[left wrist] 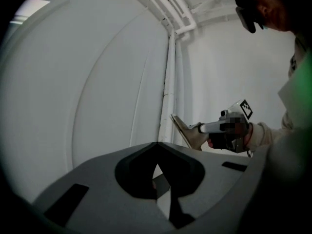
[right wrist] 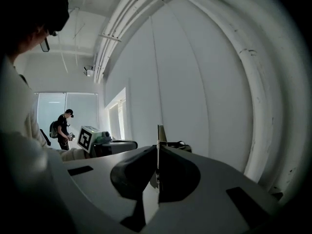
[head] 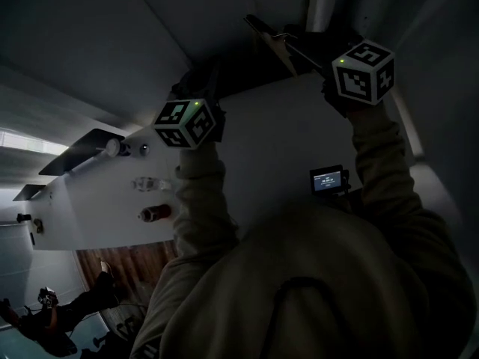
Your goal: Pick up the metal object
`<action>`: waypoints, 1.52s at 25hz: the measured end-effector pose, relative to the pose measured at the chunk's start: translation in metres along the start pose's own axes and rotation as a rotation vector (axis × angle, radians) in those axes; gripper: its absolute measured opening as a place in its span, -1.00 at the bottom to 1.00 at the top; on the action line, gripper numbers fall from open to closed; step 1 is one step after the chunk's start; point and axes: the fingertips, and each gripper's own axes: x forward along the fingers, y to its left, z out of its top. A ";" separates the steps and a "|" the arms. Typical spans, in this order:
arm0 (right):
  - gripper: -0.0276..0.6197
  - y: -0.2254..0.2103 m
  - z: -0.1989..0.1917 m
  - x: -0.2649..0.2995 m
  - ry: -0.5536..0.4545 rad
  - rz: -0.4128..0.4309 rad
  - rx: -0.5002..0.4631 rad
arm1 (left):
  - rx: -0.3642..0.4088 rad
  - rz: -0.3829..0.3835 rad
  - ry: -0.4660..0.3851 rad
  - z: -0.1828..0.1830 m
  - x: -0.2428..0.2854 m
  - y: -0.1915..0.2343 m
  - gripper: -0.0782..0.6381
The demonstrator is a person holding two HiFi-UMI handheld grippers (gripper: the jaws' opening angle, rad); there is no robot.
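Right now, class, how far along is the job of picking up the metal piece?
Done: the metal piece is up in the air, in front of the white wall. In hand: the right gripper is shut on it, its thin edge standing between the jaws. The left gripper is shut with nothing in it. Left: the pickup itself looks complete.

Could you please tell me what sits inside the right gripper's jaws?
A thin metal object, clamped edge-on, its end sticking out past the right gripper. The part between the pads is covered.
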 end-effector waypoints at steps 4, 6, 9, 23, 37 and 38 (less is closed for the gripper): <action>-0.85 0.008 0.031 -0.018 -0.079 -0.024 -0.041 | 0.024 -0.015 -0.027 0.016 -0.003 -0.008 -0.77; -0.85 0.011 0.037 -0.021 -0.097 -0.033 -0.065 | 0.029 -0.025 -0.051 0.022 -0.005 -0.011 -0.77; -0.84 0.013 0.042 -0.021 -0.107 -0.031 -0.072 | 0.045 -0.037 -0.089 0.038 -0.007 -0.016 -0.77; -0.84 0.004 0.021 -0.031 -0.077 -0.047 -0.032 | 0.029 -0.088 -0.073 0.027 -0.004 -0.029 -0.77; -0.84 -0.002 0.020 -0.013 -0.047 -0.016 -0.021 | 0.023 -0.072 -0.025 0.016 0.003 -0.019 -0.77; -0.84 -0.002 0.019 -0.013 -0.044 -0.014 -0.022 | 0.023 -0.072 -0.025 0.016 0.004 -0.019 -0.77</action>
